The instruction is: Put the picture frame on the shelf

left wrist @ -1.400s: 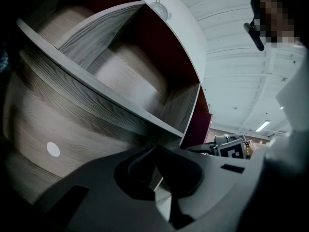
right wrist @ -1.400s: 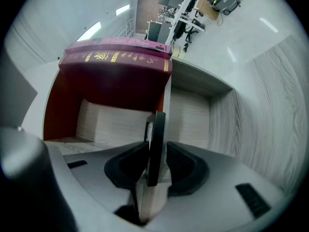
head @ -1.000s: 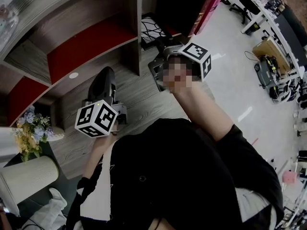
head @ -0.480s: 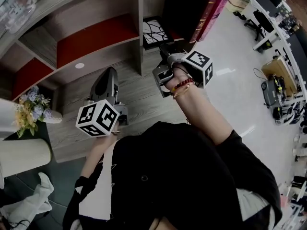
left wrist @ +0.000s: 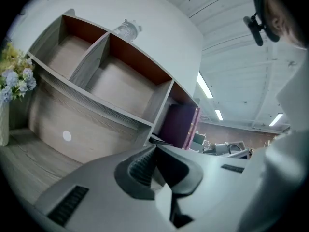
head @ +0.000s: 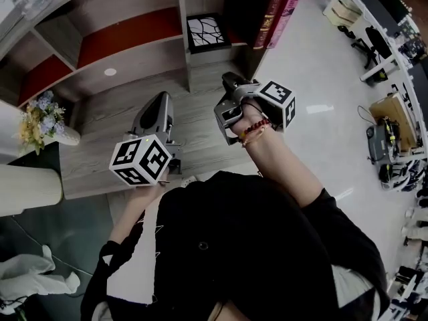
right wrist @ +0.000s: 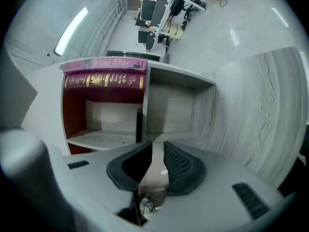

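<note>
Flowers: pale blue and yellow bunch (head: pixel 35 116) far out at 9 o'clock in the head view, well apart from the work. Nothing for you to mind there.
Left gripper (head: pixel 162 100): jaws pressed together with nothing in them, over the grey wood-grain ledge (head: pixel 114 122), left of centre. Hold it low and idle.
Picture frame: black square frame with a white branching pattern (head: pixel 206 32), standing at 12 o'clock in a compartment of the grey wooden shelf with red back panels (head: pixel 134 62), just beside the books. By my reading it is already placed.
Right gripper (head: pixel 229 80): jaws closing, with a gap between them and nothing inside, at 5 o'clock from the frame and apart from it. Draw it straight back toward 6 o'clock, so that no jaw clips the frame's front edge.
Books: burgundy and pink hardbacks (head: pixel 269 9) at 1 o'clock. Keep your wrist off them as you retreat.
</note>
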